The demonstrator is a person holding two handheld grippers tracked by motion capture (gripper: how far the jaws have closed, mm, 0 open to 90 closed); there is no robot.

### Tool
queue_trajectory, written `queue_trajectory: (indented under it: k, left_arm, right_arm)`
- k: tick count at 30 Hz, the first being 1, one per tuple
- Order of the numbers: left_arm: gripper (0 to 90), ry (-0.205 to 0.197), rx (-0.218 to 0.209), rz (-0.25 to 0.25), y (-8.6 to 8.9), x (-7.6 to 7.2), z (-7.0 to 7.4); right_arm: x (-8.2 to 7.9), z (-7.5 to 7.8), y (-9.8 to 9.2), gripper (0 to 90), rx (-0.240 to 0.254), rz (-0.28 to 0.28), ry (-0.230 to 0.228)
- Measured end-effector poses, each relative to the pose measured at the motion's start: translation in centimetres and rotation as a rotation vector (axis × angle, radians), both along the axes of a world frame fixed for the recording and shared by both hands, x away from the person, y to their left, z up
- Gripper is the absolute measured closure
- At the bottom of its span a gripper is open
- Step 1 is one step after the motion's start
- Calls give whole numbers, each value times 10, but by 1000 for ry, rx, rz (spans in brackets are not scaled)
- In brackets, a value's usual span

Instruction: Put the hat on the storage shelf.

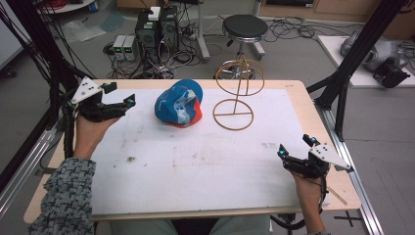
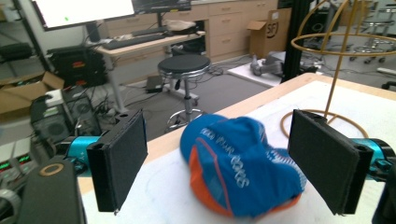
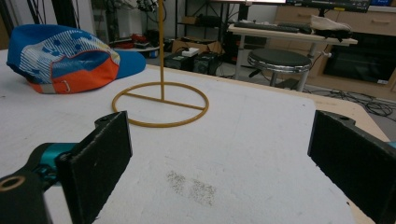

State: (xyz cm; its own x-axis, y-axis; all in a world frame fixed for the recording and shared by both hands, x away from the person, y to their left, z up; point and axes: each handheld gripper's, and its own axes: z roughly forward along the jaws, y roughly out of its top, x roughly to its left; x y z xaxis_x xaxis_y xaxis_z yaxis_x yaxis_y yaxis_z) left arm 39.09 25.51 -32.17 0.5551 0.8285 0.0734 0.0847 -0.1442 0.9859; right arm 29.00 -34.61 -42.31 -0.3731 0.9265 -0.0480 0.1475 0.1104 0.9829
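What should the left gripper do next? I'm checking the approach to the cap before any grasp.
Probably ease the left gripper forward until its open jaws straddle the cap, then close. The jaws stand wide apart with the cap lying on the white mat just ahead of them, not yet between them. The wire stand is beside it, untouched.

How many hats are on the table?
1. The blue and orange cap lies at the back of the white table, just left of the gold wire stand. None looks hidden.

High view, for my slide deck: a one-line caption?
Both open claws, left and right, flank a blue-and-orange cap beside a gold wire stand.
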Motion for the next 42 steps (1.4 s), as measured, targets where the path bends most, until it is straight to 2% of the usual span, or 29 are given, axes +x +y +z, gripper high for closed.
queue_trajectory:
  k: [4, 6, 11, 14, 16, 19, 22, 24, 25, 26, 27, 30, 31, 34, 37, 38, 42]
  left_arm:
    - [208, -5, 18, -35, -19, 14, -4]
    - [216, -14, 33, -29, -30, 23, -6]
    - [238, -32, 26, -32, -44, 33, -5]
    - [238, -46, 24, -53, -58, 44, -3]
    - [238, -45, 24, -64, -61, 46, -3]
    - [239, -49, 28, -79, -74, 56, -9]
    - [258, -47, 41, -79, -80, 60, -16]
    - [260, -22, 68, -75, -87, 69, -29]
    - [261, -22, 68, -75, -87, 69, -29]
    - [264, 4, 87, -83, -89, 74, -38]
    - [270, 4, 87, -83, -89, 74, -38]
    - [290, 49, 109, -90, -94, 81, -51]
    - [298, 55, 121, -89, -96, 82, -54]
    - [331, 68, 122, -93, -99, 84, -60]
    - [402, 86, 150, -96, -102, 87, -66]
    - [421, 99, 174, -87, -103, 89, -70]
    - [501, 117, 195, -85, -103, 92, -75]
  right_arm:
    - [0, 0, 1, 54, -8, 5, -1]
    - [1, 0, 1, 54, -13, 7, -5]
    - [1, 0, 2, 54, -18, 8, 1]
    - [1, 0, 2, 54, -21, 10, 0]
    - [1, -1, 3, 54, -21, 11, 5]
    - [2, -1, 3, 54, -25, 13, 1]
    - [1, -1, 4, 54, -27, 13, 0]
    - [1, -1, 4, 54, -27, 17, 3]
    - [1, -1, 4, 54, -31, 16, 4]
    - [1, -1, 4, 54, -32, 17, 3]
    - [2, -1, 4, 54, -35, 17, 1]
    - [2, -1, 4, 54, -43, 15, 1]
    - [2, -1, 4, 54, -43, 15, 5]
    - [2, -1, 4, 54, -45, 16, 4]
    - [2, -1, 5, 54, -47, 17, 3]
    - [2, -1, 5, 54, -47, 16, 3]
    - [2, -1, 5, 54, -49, 16, 3]
